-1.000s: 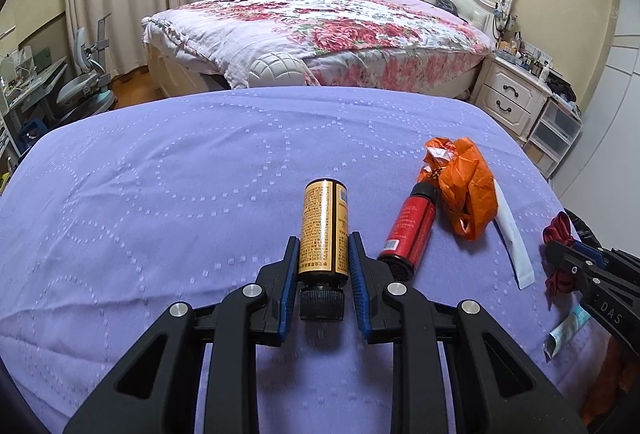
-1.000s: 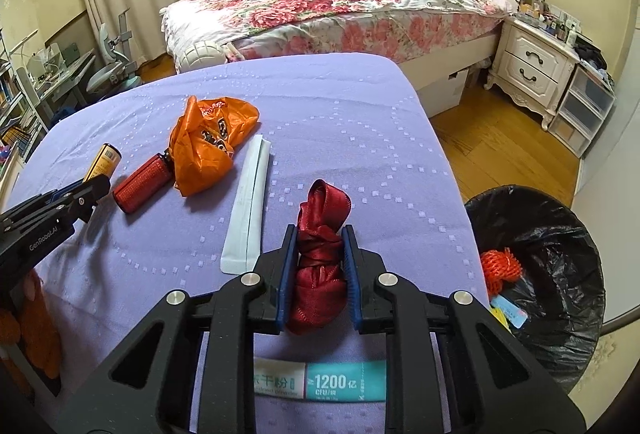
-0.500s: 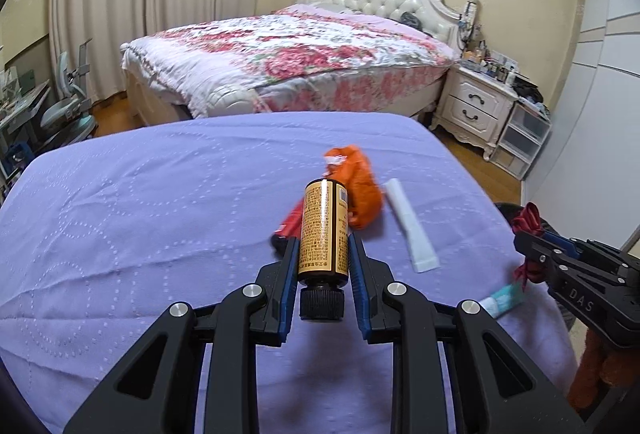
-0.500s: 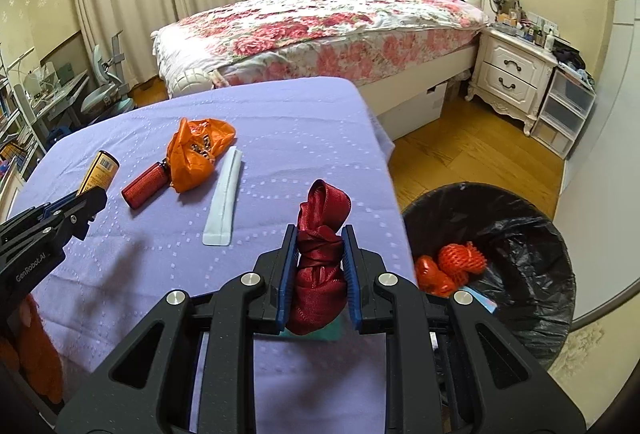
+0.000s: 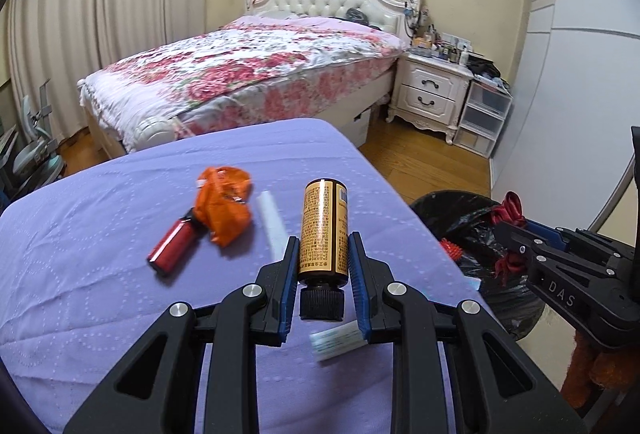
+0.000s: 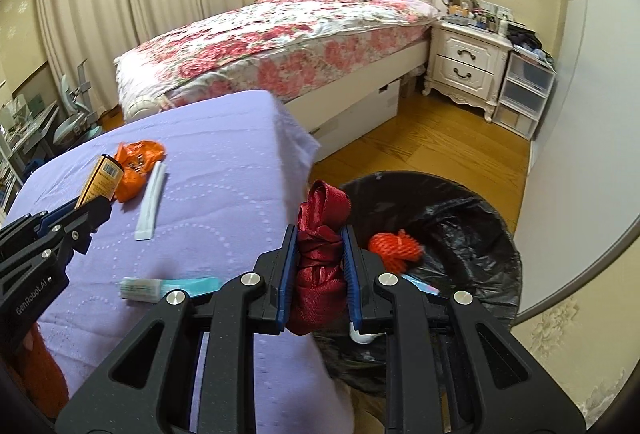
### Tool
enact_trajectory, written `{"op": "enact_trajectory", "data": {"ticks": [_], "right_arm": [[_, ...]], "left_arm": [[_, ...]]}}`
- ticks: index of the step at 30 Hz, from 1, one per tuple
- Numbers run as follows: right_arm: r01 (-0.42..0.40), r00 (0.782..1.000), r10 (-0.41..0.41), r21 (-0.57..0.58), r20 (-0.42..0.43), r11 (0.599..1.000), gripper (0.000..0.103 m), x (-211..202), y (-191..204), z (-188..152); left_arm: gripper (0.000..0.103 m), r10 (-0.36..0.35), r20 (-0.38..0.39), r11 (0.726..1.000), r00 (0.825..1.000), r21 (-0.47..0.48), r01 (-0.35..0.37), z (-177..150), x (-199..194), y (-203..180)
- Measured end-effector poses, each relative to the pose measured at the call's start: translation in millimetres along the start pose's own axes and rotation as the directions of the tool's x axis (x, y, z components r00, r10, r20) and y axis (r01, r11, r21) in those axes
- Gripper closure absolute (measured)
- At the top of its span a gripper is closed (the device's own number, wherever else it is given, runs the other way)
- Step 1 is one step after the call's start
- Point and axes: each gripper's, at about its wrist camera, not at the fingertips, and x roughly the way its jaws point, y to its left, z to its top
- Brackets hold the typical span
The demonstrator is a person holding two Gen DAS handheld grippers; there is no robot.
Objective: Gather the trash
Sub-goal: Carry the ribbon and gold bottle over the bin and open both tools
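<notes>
My left gripper (image 5: 323,254) is shut on a gold-labelled bottle (image 5: 323,230) with a black cap, held above the purple table (image 5: 100,294). My right gripper (image 6: 319,248) is shut on a bunched red ribbon (image 6: 320,254), held at the table's right edge beside the black-lined trash bin (image 6: 472,230). The bin holds an orange net (image 6: 396,246). On the table lie a red tube (image 5: 173,245), an orange bag (image 5: 224,205), a white strip (image 5: 272,222) and a teal sachet (image 6: 168,286). The right gripper also shows in the left wrist view (image 5: 510,234).
A bed with a floral cover (image 6: 280,33) stands behind the table. A white nightstand (image 6: 468,65) and plastic drawers (image 6: 524,93) stand at the right wall. Wooden floor (image 6: 420,145) lies between table, bed and bin.
Both grippers have moved right toward the bin with their loads. The right gripper has gone from over the table to its right edge. The items on the table have not moved.
</notes>
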Motion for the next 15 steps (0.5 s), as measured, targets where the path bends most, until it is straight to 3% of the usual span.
{"op": "enact_trajectory", "data": {"ticks": [15], "right_arm": [[0.079, 0.997, -0.079, 0.097, 0.000, 0.992, 0.082, 2.4, -68.4, -3.4]], "left_arm": [[0.078, -0.043, -0.021, 0.991, 0.999, 0.123, 0.046, 13.9, 42.7, -86.6]]}}
